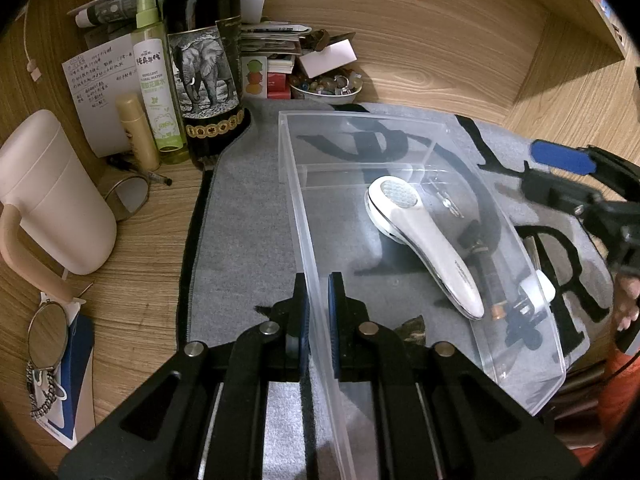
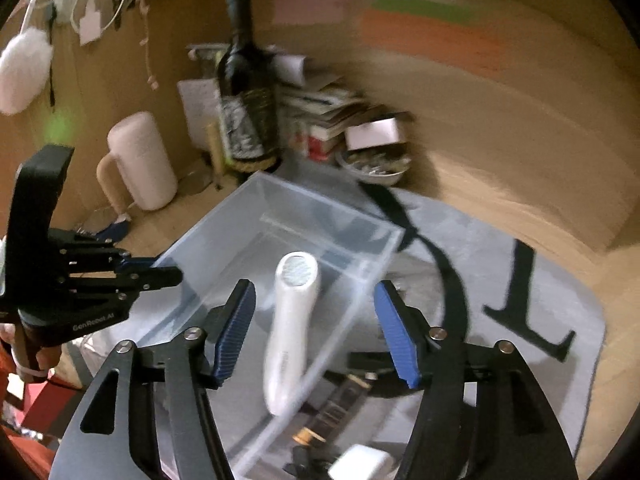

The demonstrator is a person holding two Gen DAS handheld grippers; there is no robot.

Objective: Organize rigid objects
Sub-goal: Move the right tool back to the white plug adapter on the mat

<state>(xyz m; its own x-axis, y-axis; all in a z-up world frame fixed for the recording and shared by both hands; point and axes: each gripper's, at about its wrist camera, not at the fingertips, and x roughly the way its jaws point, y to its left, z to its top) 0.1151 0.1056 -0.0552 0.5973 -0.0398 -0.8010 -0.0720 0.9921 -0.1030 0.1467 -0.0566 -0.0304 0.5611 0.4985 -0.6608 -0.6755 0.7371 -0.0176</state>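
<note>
Item: clear plastic bin (image 1: 400, 148), landmark for all entries, standing on a grey mat (image 1: 248, 200)

Left gripper (image 1: 318, 320): jaws closed on the bin's near-left wall, one pad outside, one inside; steadies the bin

Right gripper (image 2: 314, 332): jaws apart, nothing between the pads; no earlier view to compare. Hangs above the bin's near-right side, pointing down into it

White handheld device (image 1: 424, 240): inside the bin, lying on its floor. Round mesh head toward the bin's far end, handle toward the near-right wall. Long axis runs roughly in line with the right gripper's pointing direction, directly ahead of and below its open jaws

Outside the bin, along its right wall: dark slim object with a gold band (image 1: 490, 280), small white block (image 1: 538, 290); both still on the mat

Judgement: device appears placed; the outside pieces lie nearer the right gripper, which is the free one
</note>
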